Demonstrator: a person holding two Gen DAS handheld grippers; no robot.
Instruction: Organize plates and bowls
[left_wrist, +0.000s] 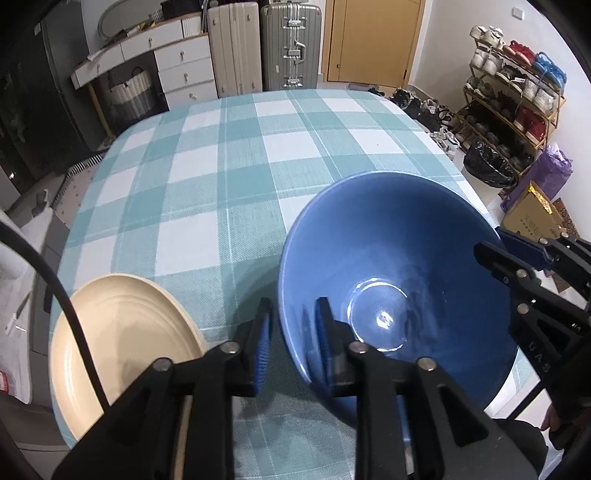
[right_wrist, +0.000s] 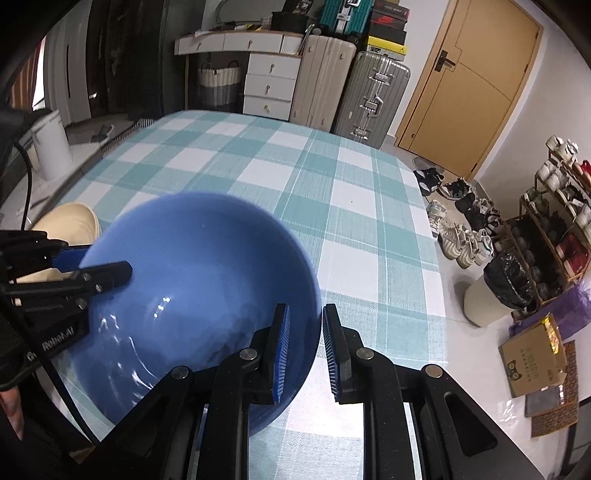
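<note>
A large blue bowl (left_wrist: 391, 277) is held tilted above the checked tablecloth (left_wrist: 221, 177). My left gripper (left_wrist: 293, 347) straddles the bowl's left rim, one finger inside and one outside, the jaws close on the wall. My right gripper (right_wrist: 304, 350) straddles the bowl's (right_wrist: 199, 288) right rim the same way; it also shows in the left wrist view (left_wrist: 517, 258). A cream plate (left_wrist: 122, 343) lies at the table's near left corner, partly behind my left gripper, and shows in the right wrist view (right_wrist: 70, 221).
The tablecloth (right_wrist: 332, 206) stretches ahead. Beyond the table stand two suitcases (left_wrist: 264, 48), white drawers (left_wrist: 184, 70) and a wooden door (right_wrist: 469, 85). A shoe rack (left_wrist: 517, 96), a bin (right_wrist: 495, 291) and a cardboard box (right_wrist: 532, 354) are on the floor to the right.
</note>
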